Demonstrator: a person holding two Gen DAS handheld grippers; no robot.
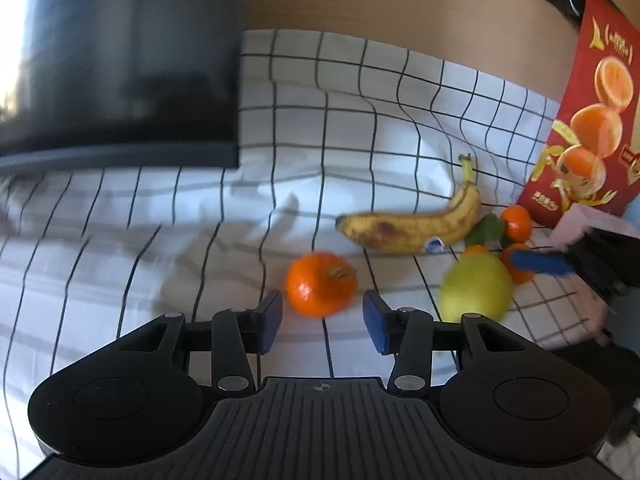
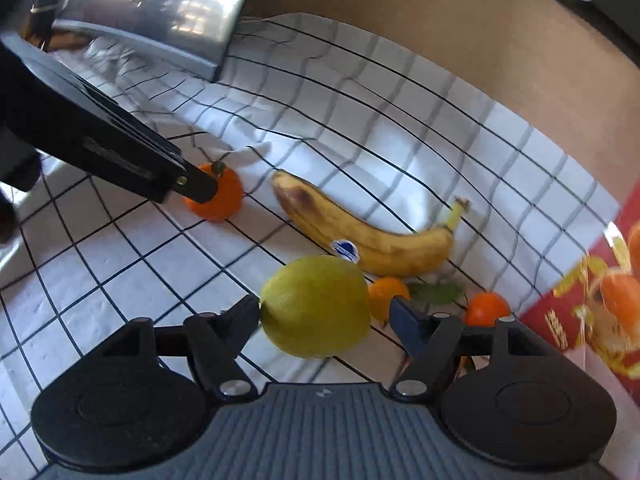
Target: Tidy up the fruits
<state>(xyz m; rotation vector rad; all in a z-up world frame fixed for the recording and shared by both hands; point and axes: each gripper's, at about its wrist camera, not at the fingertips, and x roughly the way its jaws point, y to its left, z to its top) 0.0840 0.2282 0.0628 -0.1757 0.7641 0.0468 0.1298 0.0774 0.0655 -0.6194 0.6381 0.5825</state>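
Nearest the right gripper point(image 2: 324, 312): a yellow-green fruit point(image 2: 316, 306), pear or lemon, hard to say, sitting between its parted jaws. The near finger looks to touch the fruit's side; the far finger stands clear, so no real grip. Left gripper point(image 1: 322, 320) angled down at the cloth, jaws apart, with a stemmed mandarin point(image 1: 321, 284) just ahead of the blue pads point(image 1: 270, 320) and slightly between the tips, not pinched. From the right wrist view a black left-gripper finger covers part of that mandarin. Beyond both: a spotted banana point(image 1: 416, 228) with a blue sticker, lying flat on the white grid-pattern cloth point(image 1: 160, 240). Past the yellow-green fruit, three small oranges point(image 2: 486, 308) and a green leaf point(image 2: 438, 292), partly hidden by fruit and finger; one of them barely shows. Red box printed with oranges point(image 1: 592, 120) at the right edge, cut off by the frame. Dark screen-like slab point(image 1: 120, 60) stands at the back left, blurred. Motion smear on the right gripper in the left wrist view. No hands visible.
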